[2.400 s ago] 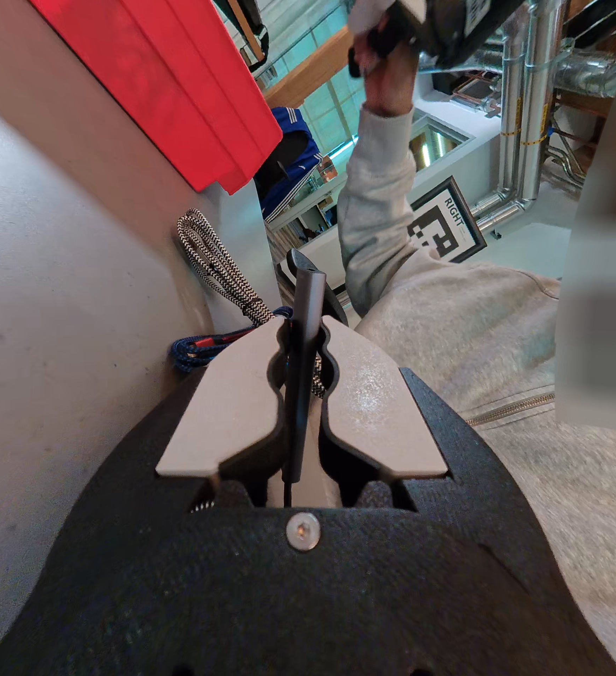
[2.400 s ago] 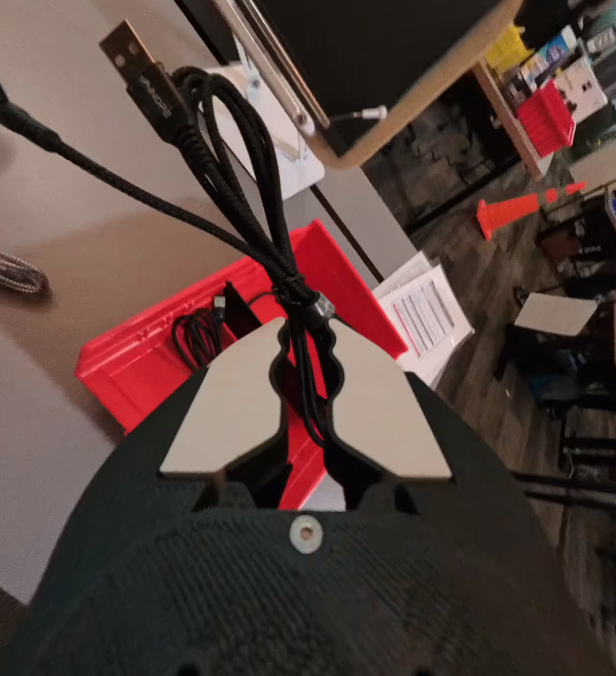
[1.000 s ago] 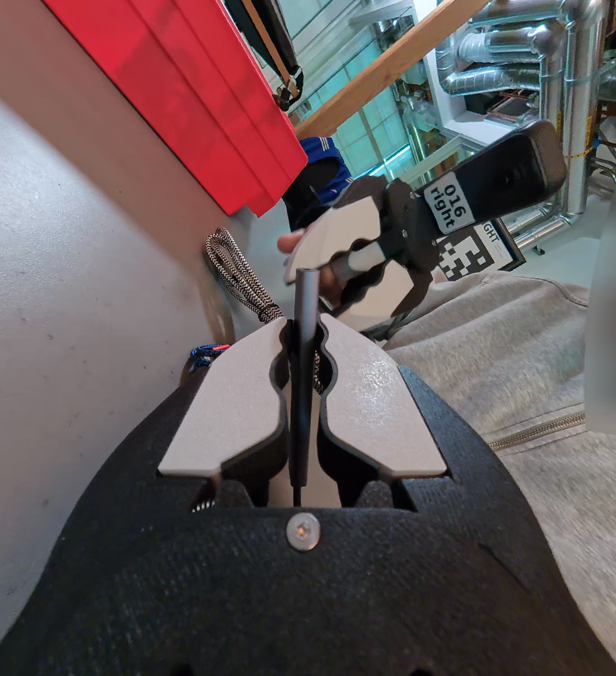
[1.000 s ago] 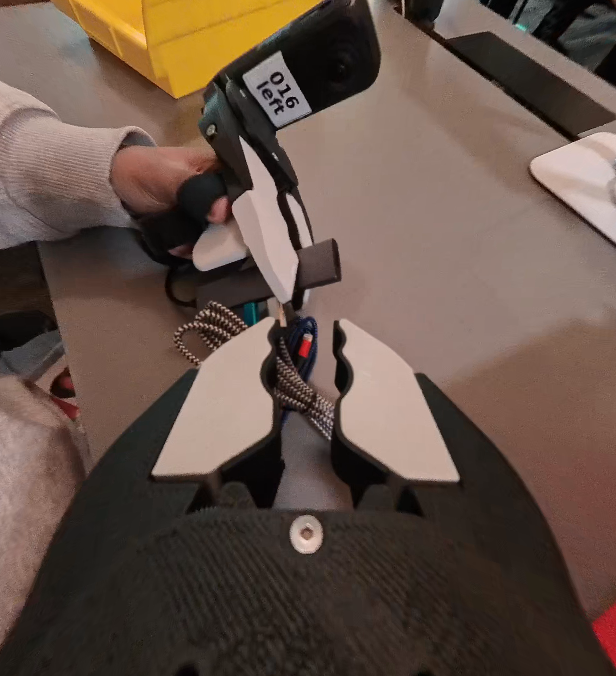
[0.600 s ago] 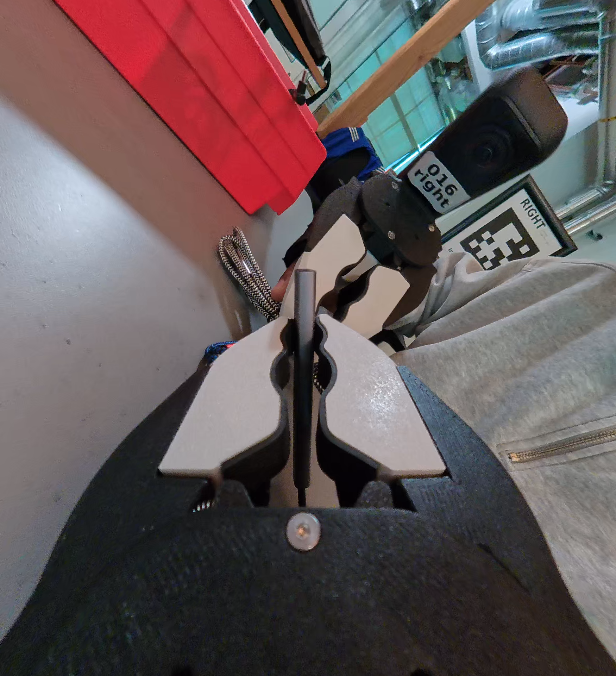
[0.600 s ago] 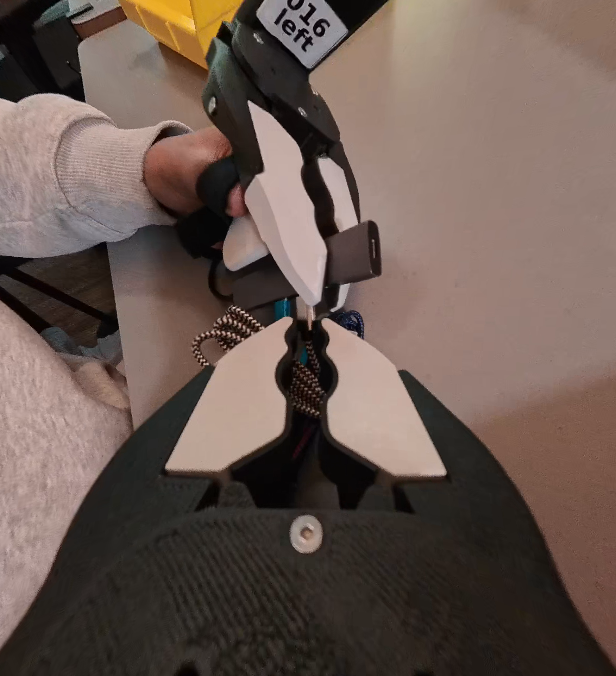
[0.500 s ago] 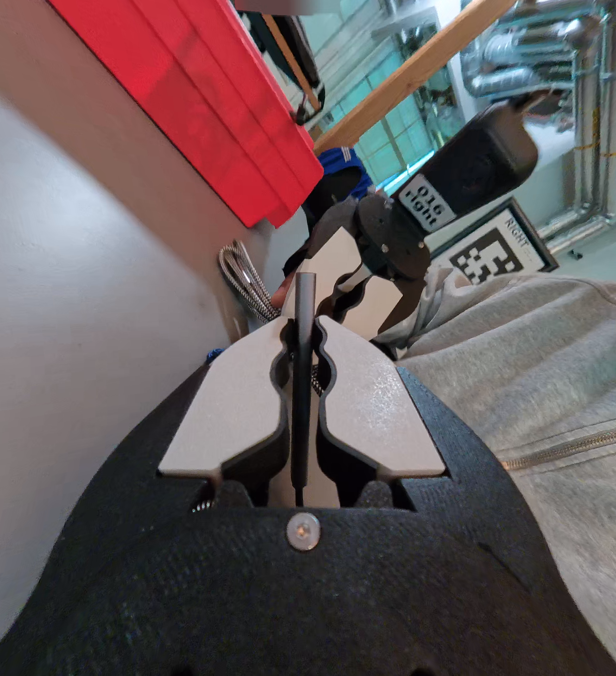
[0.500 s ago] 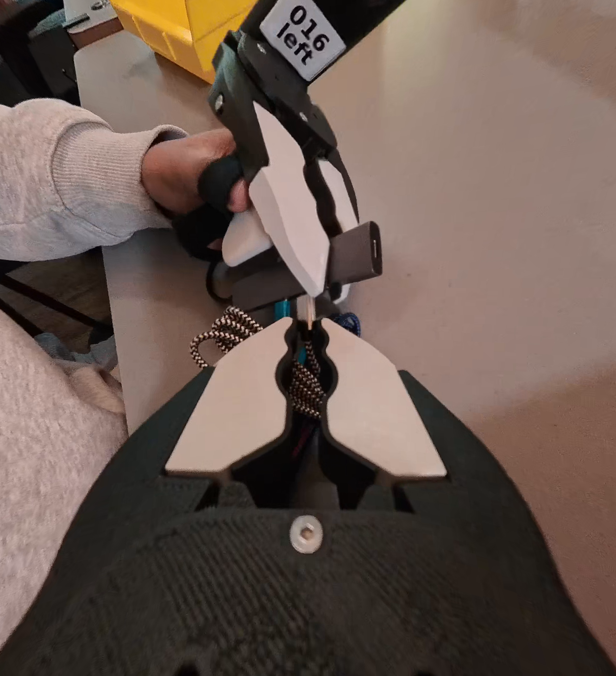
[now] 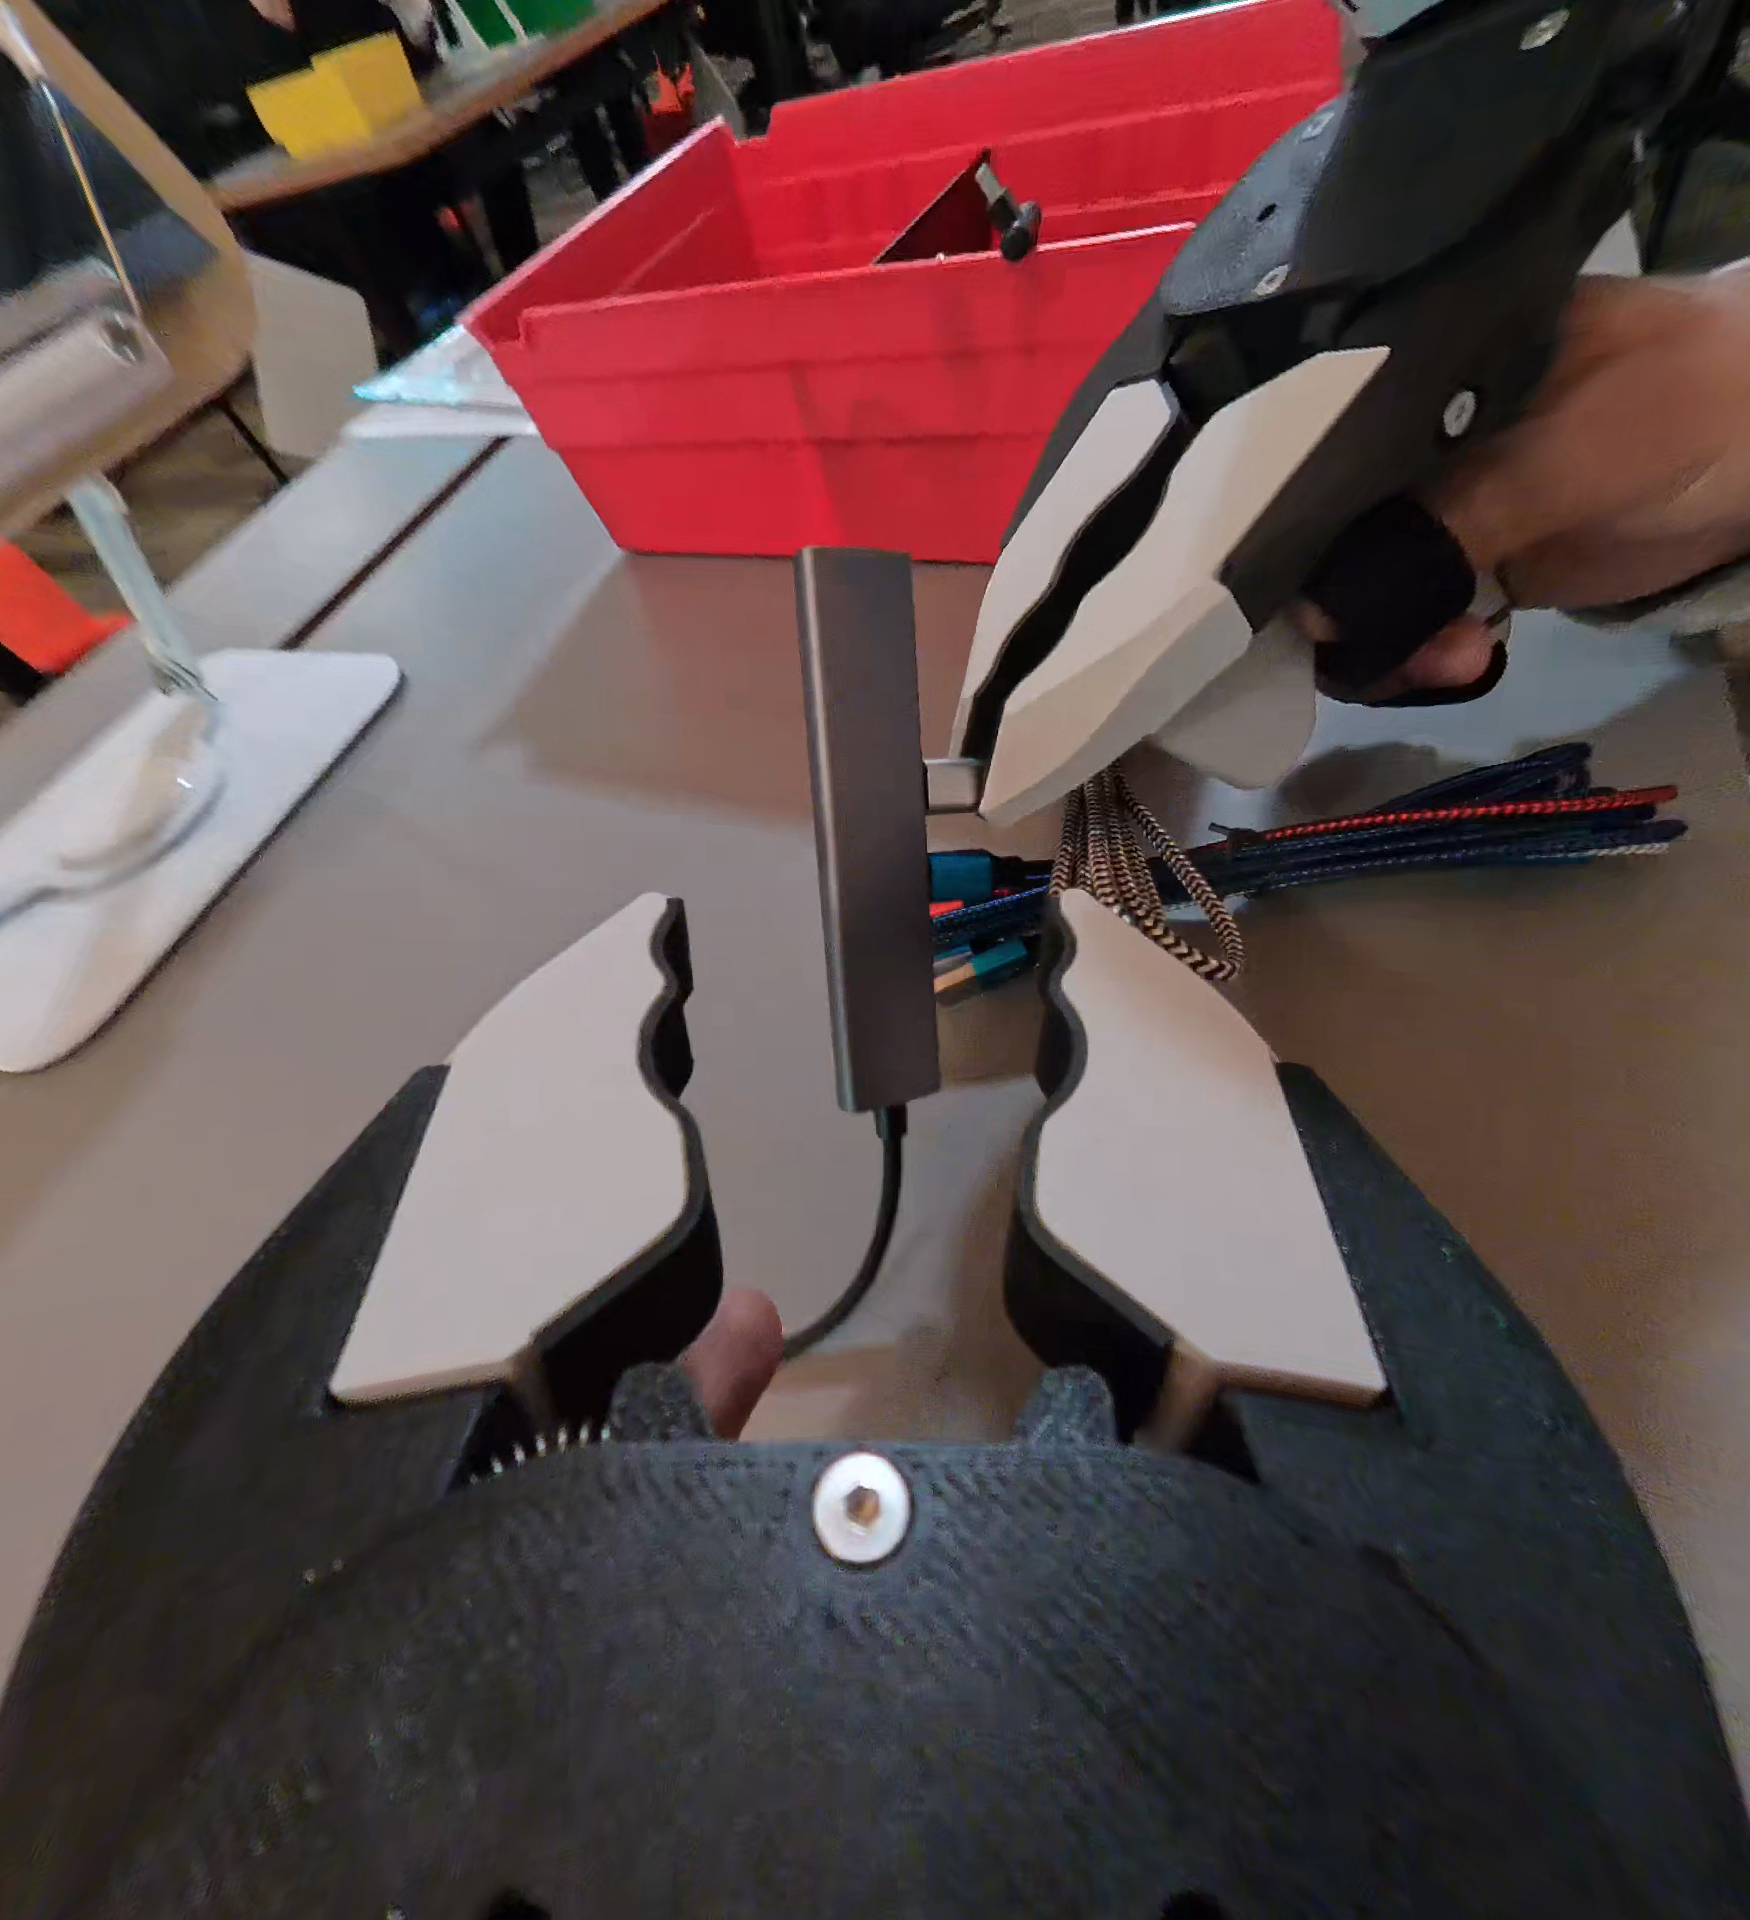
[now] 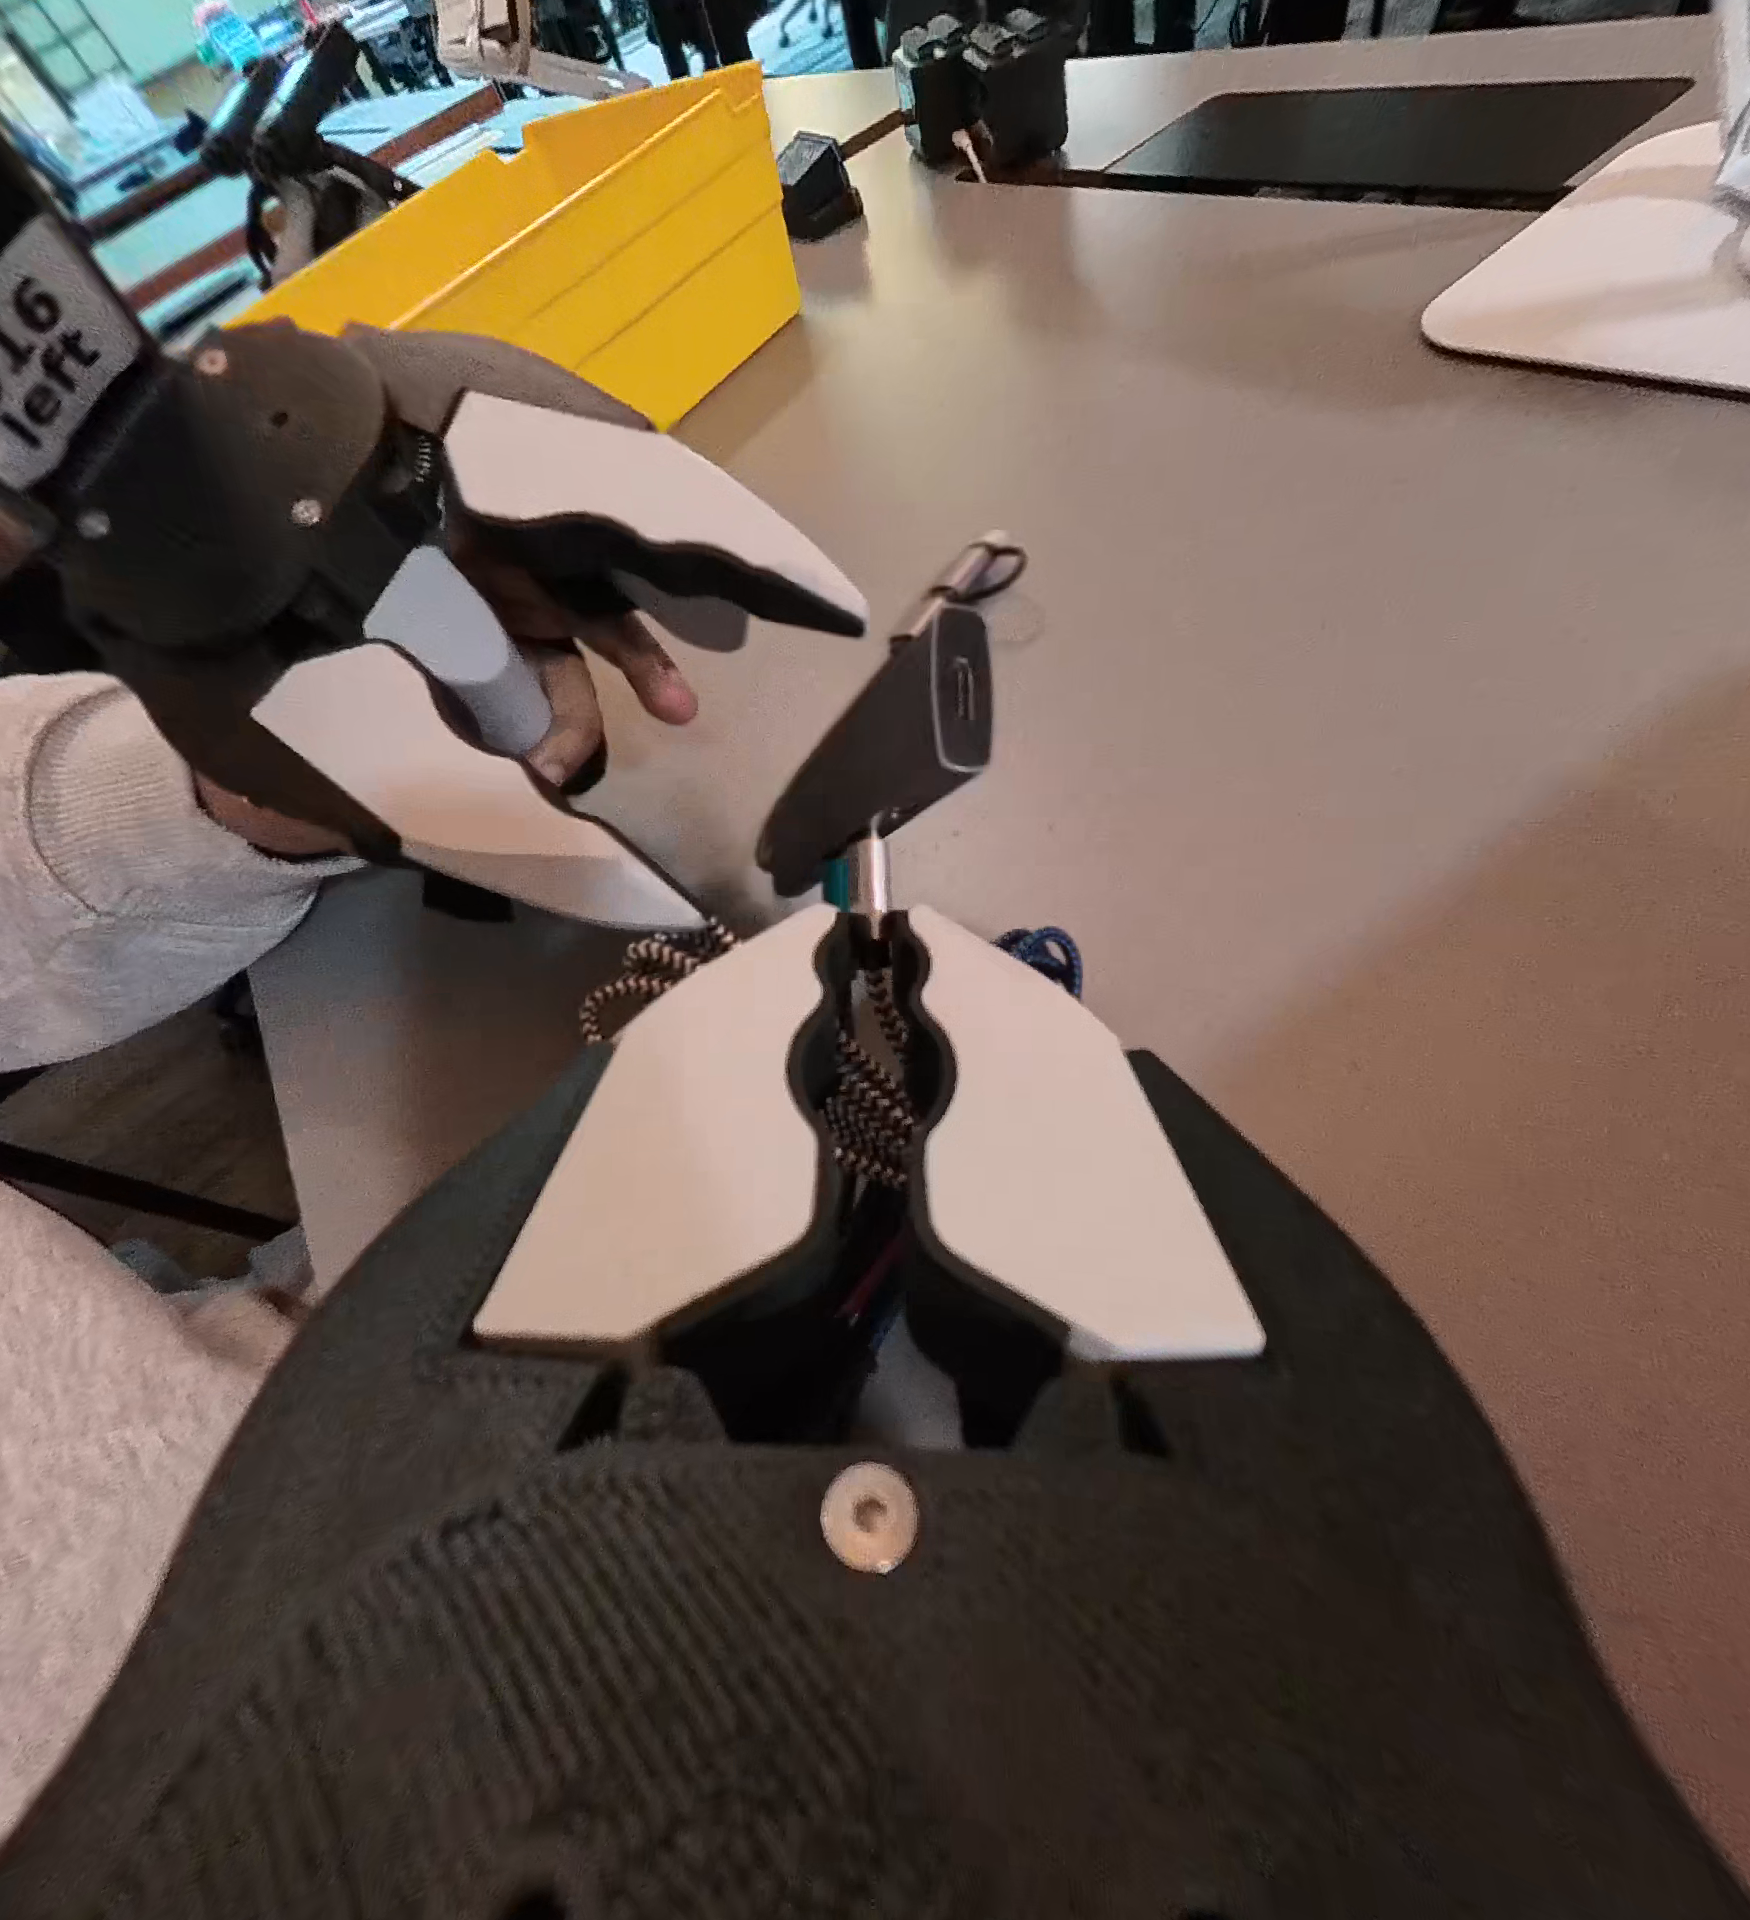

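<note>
A dark grey USB hub stands on end between my left gripper's open jaws, which do not touch it. Its thin black lead runs down toward the table. My right gripper is shut on the metal plug of a black-and-white braided cable, and the plug sits in the hub's side. In the left wrist view the right gripper comes in from the right with the braided cable hanging below it. The open left gripper shows in the right wrist view.
A red bin stands behind the hub. Blue and red braided cables lie on the brown table to the right. A white monitor stand base is at the left. A yellow bin and a black mat lie farther off. Both grippers' tips are close together, under 4 cm apart.
My left gripper has opened and let go of the hub, and it has turned level. My right gripper stays shut on the braided cable's plug at the hub's side.
</note>
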The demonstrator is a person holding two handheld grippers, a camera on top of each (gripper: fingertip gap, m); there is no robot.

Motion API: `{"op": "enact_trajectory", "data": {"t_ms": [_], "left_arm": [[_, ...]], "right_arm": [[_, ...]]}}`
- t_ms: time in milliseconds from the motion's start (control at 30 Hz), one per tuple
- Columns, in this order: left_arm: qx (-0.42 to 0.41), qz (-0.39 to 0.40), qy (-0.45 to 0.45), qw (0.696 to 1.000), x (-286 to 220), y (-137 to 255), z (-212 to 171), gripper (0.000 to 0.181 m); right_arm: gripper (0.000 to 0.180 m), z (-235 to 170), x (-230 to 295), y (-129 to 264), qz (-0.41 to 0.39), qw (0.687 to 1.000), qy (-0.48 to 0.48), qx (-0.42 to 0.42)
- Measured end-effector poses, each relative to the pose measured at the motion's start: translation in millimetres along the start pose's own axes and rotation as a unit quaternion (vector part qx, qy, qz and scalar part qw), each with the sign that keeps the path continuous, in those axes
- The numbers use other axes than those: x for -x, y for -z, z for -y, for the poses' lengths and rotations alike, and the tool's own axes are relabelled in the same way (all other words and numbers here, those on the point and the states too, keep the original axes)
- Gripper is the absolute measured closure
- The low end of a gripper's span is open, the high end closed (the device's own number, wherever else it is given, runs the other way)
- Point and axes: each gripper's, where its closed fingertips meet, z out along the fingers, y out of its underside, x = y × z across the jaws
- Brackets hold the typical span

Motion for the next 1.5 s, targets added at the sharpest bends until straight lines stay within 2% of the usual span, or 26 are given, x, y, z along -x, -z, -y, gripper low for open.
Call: {"op": "enact_trajectory", "data": {"t_ms": [167,300,467,533,633,733,867,1067,1167,1300,1400,1500], "left_arm": [[-0.012,0.024,-0.038,0.999,1.4,2.5,4.3,0.117],[-0.019,0.027,-0.027,0.999,6.1,4.0,3.8,0.117],[-0.047,0.048,-0.008,0.998,20.2,11.9,4.6,0.135],[-0.042,0.039,0.017,0.998,23.1,10.8,-1.5,0.134],[-0.023,0.017,0.044,0.999,17.6,0.9,-11.6,0.122],[0.007,0.021,0.0,1.0,8.5,-8.7,-16.9,0.113],[0.044,0.029,-0.062,0.997,-2.1,-17.4,-24.4,0.113],[0.067,0.028,-0.091,0.993,-5.3,-20.0,-31.9,0.129],[0.072,0.002,-0.097,0.993,-14.0,-19.5,-33.8,0.158],[0.079,0.006,-0.104,0.991,-13.5,-19.7,-36.1,0.161],[0.085,0.005,-0.11,0.99,-13.8,-19.9,-38.3,0.161],[0.081,0.004,-0.11,0.991,-15.3,-20.2,-36.7,0.161]], "right_arm": [[0.174,4.3,-5.6,6.4,-0.009,1.0,-0.02,-0.02],[0.173,6.4,-3.4,7.5,-0.003,0.999,-0.029,-0.032],[0.174,11.6,2.6,8.2,0.011,0.998,-0.036,-0.05],[0.174,13.8,3.9,9.6,0.014,0.998,-0.038,-0.057],[0.174,13.9,6.6,9.2,0.025,0.997,-0.047,-0.06],[0.174,13.7,12.4,7.7,0.041,0.996,-0.056,-0.063],[0.174,10.9,24.9,4.1,0.063,0.995,-0.047,-0.056],[0.174,3.0,42.8,-1.7,0.085,0.996,-0.005,-0.034],[0.174,2.7,45.4,-2.6,0.082,0.996,0.007,-0.035],[0.172,2.8,46.0,-2.3,0.09,0.995,-0.004,-0.041],[0.162,11.8,46.3,1.7,0.098,0.993,-0.015,-0.069],[0.159,9.5,43.6,1.2,0.098,0.993,-0.017,-0.062]]}}
